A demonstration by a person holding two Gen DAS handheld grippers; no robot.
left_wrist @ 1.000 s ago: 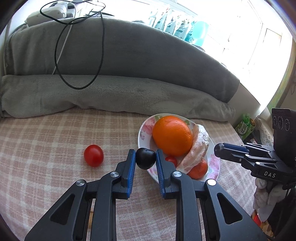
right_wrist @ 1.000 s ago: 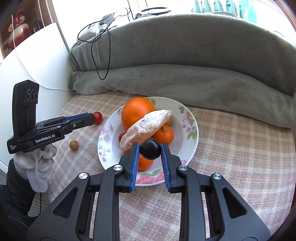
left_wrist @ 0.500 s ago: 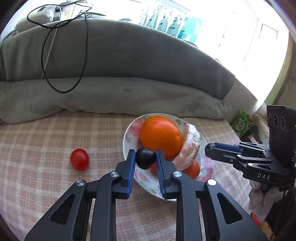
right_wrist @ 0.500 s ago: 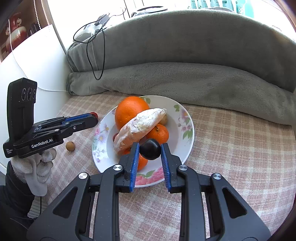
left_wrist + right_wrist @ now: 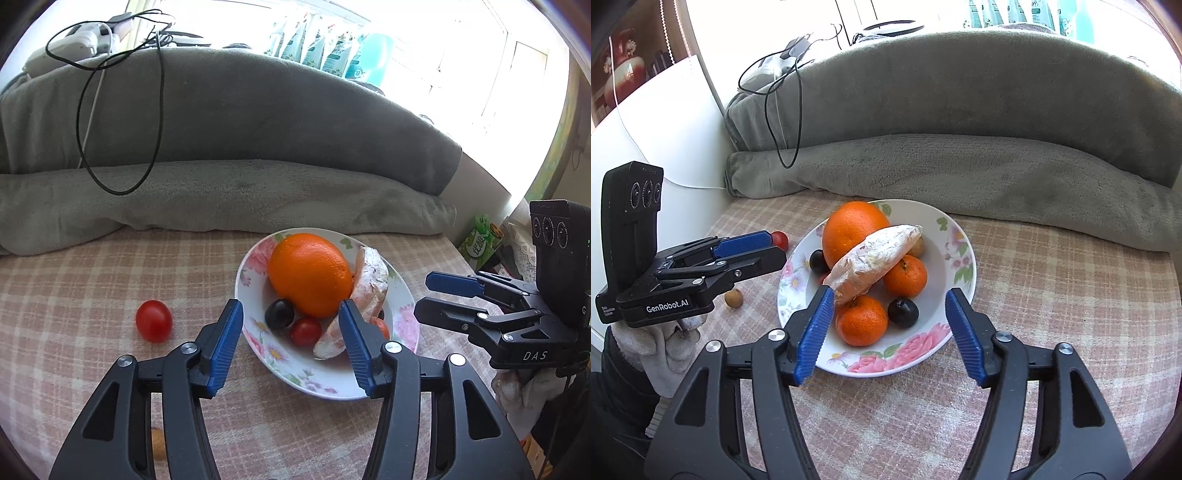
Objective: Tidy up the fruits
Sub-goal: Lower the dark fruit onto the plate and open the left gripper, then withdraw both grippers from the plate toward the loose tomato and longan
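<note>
Both grippers hang over the floral plate, jaws opening. The left gripper has let go of a dark grape, which lies free on the plate beside the big orange. Under the right gripper a second dark grape rests next to a mandarin, clear of both pads. A wrapped fruit segment leans on the orange. One cherry tomato is on the plate, another on the checked cloth to its left.
A small brown fruit lies on the cloth left of the plate, below the left gripper. A rolled grey blanket with a black cable runs along the back. The table's edge drops off at the right, behind the right gripper.
Both grippers were shut on a dark grape each; both have opened and the grapes now lie on the plate. The left view has shifted slightly, with the plate nearer its middle.
</note>
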